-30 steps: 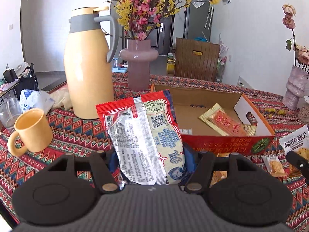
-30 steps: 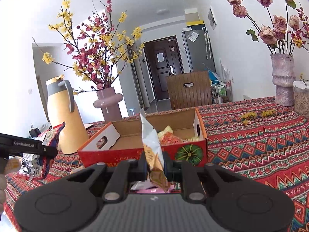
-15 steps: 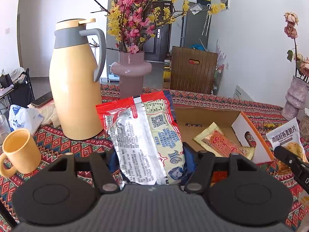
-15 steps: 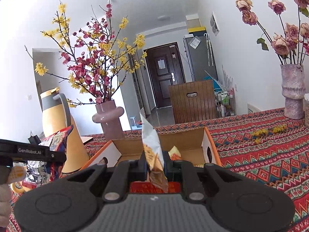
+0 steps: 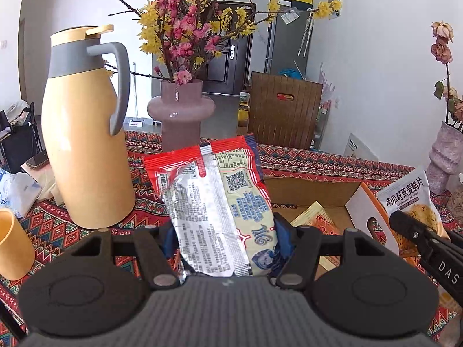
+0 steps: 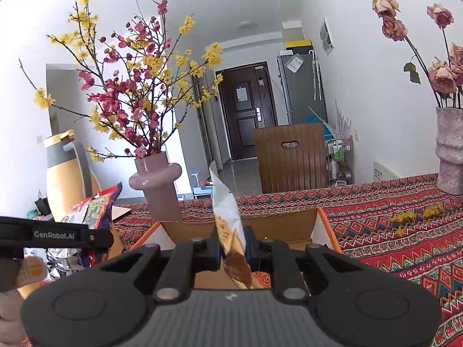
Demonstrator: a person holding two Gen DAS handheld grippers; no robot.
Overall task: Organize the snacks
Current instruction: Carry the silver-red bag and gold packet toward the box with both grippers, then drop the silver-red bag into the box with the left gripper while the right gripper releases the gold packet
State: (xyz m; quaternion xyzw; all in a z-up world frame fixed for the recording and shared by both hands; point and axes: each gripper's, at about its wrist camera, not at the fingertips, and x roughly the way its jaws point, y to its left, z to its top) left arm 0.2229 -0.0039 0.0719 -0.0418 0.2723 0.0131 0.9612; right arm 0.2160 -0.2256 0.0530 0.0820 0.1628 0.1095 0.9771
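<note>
Now each claw (left (image 5: 222, 231), right (image 6: 233, 248)) grips a snack packet

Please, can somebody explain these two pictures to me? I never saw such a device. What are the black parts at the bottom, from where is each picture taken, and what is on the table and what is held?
There is no robot here: a person holds a hand tool with two fingers in each hand. Each tool carries a wide-angle camera looking forward along its fingers, so the black parts at the bottom are the tool itself.

In the left tool's picture, the left gripper is closed on a red and silver snack packet. In the right tool's picture, the right gripper pinches a thin white and orange packet, seen edge-on.

On the patterned tablecloth stand a yellow jug, a pink vase with blossom branches, a yellow cup and an open cardboard box with a snack already inside.
</note>
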